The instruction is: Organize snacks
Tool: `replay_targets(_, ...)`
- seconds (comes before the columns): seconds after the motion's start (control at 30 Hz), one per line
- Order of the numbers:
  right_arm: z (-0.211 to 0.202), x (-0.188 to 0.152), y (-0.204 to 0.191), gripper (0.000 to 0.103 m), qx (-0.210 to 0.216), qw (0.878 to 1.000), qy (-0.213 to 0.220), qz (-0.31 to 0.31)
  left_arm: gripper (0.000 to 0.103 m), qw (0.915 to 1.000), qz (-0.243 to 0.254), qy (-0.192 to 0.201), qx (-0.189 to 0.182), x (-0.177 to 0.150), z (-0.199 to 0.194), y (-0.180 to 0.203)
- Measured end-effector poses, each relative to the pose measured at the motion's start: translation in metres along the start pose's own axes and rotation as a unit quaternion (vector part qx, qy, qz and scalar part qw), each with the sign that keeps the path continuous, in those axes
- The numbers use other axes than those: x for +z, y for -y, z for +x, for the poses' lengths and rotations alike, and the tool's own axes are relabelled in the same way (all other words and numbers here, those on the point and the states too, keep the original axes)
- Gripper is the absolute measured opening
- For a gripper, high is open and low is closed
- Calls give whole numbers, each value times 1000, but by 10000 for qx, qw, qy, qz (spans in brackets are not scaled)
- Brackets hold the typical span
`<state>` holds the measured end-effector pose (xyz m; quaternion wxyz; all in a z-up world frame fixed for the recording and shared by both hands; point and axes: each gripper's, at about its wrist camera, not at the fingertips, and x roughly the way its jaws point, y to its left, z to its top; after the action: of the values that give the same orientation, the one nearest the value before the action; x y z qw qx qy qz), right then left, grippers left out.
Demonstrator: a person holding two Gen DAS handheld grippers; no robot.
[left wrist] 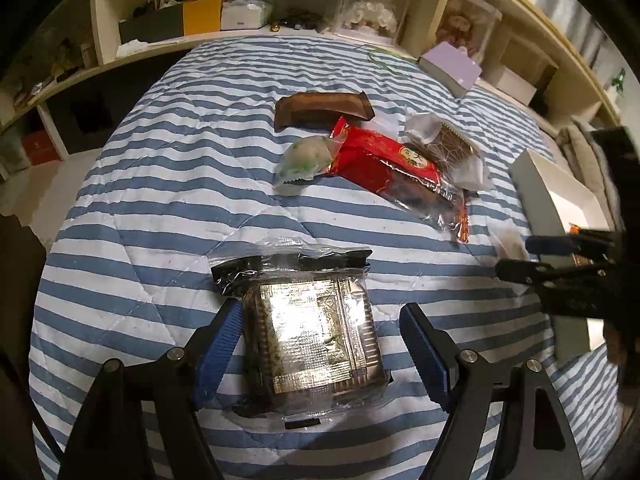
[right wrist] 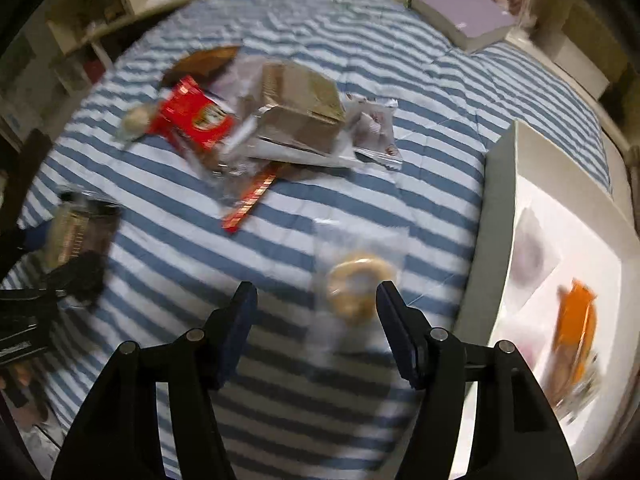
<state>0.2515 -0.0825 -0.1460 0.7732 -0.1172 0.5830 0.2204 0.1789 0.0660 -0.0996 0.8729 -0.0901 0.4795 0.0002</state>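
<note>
left claw (left wrist: 320, 332) stands apart around a gold foil snack pack (left wrist: 316, 332) on the striped quilt (left wrist: 160, 184); only its left pad seems to touch. right claw (right wrist: 316, 320) is apart too, a ring-shaped snack (right wrist: 358, 284) between its fingers, white box (right wrist: 492, 208) to its right.

A home bedroom, blue-and-white striped quilt (left wrist: 168, 184) covering a bed, cluttered cream shelves (left wrist: 132, 12) at the far side

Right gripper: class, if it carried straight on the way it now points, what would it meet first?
Most likely the clear-wrapped ring-shaped pastry, lying on the striped quilt just ahead of the right gripper, nearer one finger. The view is blurred, so depth is uncertain.
</note>
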Motion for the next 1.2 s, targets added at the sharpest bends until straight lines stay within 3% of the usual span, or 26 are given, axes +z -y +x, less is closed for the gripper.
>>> replay_targets(0.17,26,19,4,67,-436,9956,-546,-631,80,10000,50,-26,-36,0,3,-4)
replay_targets(0.27,36,24,9,71,-367,9938,-751,-729,80,10000,14,-18,-81,1,4,-5)
replay_targets(0.37,39,25,13,67,-218,9940,-810,-701,79,10000,1,-25,-70,1,5,-5)
replay_targets(0.43,37,23,12,52,-134,9942,-784,-728,78,10000,-7,-59,-22,1,7,-4)
replay_targets(0.5,36,17,6,52,77,9946,-812,-635,73,9999,-26,-118,82,1,8,-3)
replay_targets(0.57,32,10,4,50,5,9957,-670,-635,61,9996,-38,-156,251,1,9,-1)
replay_targets(0.77,17,-12,2,46,181,9989,-326,-269,53,9997,-127,36,191,1,-1,1)
replay_targets(1.0,-19,-31,-17,45,256,9994,221,-10,51,9983,-241,476,-223,3,-30,3)
replay_targets(1.2,-63,-23,-16,45,407,9945,866,414,51,9953,-171,839,-458,5,-63,4)
